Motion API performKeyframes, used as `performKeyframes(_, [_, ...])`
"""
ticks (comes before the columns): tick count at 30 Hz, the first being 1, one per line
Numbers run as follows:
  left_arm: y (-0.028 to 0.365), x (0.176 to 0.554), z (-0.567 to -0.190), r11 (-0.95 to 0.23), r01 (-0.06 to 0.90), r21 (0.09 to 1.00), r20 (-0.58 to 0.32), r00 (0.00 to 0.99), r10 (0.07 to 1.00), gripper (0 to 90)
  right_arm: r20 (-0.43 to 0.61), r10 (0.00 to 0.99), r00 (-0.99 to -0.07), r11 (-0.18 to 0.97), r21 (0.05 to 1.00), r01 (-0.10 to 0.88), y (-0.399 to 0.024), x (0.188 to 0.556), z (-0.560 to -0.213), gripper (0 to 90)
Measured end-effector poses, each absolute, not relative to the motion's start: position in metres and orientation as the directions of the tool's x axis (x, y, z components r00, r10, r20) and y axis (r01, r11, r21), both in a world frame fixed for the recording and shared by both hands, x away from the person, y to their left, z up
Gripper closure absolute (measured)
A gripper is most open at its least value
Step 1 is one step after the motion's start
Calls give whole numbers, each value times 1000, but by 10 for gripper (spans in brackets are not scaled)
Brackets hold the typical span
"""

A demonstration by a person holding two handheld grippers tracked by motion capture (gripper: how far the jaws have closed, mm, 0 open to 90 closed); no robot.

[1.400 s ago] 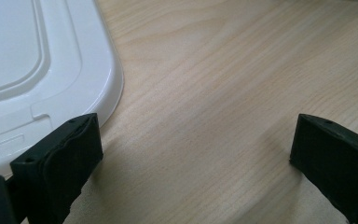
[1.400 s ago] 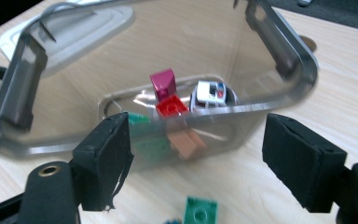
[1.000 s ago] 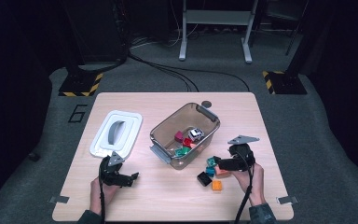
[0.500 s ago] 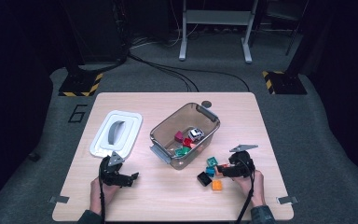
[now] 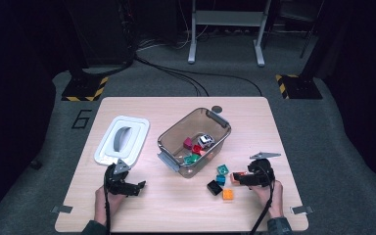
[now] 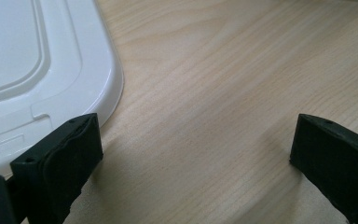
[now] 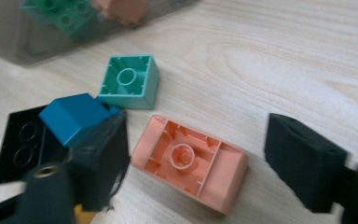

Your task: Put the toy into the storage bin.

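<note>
A salmon brick [image 7: 191, 161] lies upside down on the table between the jaws of my right gripper [image 7: 200, 154]. The jaws have just been opening; the left one stands close to the brick's end and the right one is clear of it. Beside it are a teal brick [image 7: 130, 83], a blue brick [image 7: 70, 116] and a black brick [image 7: 18, 140]. From above, the right gripper [image 5: 239, 177] points left at this cluster, with an orange brick [image 5: 228, 194] nearby. My left gripper [image 5: 138, 186] rests open on bare wood, nothing between its jaws [image 6: 198, 140].
A clear plastic bin [image 5: 176, 128] in the table's middle holds a toy car [image 5: 205, 141] and several bricks. Its white lid [image 5: 122, 139] lies at the left, its corner [image 6: 28, 70] just beside the left gripper. The table's front edge is close to both hands.
The right gripper has sunk toward the table and now has the salmon brick between its jaws. The left gripper has not moved.
</note>
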State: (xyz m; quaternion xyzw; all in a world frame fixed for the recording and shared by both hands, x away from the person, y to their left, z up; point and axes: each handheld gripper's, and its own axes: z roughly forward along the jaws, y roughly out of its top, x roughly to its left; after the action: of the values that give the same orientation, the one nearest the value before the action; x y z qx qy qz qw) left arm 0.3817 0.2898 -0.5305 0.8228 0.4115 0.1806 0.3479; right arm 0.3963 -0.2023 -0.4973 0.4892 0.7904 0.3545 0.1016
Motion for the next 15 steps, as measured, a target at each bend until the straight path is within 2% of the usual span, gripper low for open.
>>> performKeyframes(3, [290,382,-530,-424,555,715,9,600,800,20,170,820,-546,317,660,681,-202,394,-497,168])
performKeyframes(5, [290,382,-530,-424,555,716,9,600,800,20,119,788,-604,397,650,647,-199,394,-501,154])
performKeyframes(8, [290,382,-530,-425,555,715,9,600,800,20,92,785,-612,423,642,639,-196,394,-504,148])
performKeyframes(13, [290,382,-530,-425,555,715,9,600,800,20,67,793,-605,439,625,646,-194,394,-511,232])
performKeyframes(15, [290,382,-530,-425,555,715,9,600,800,20,57,804,-592,430,632,644,-196,392,-510,317])
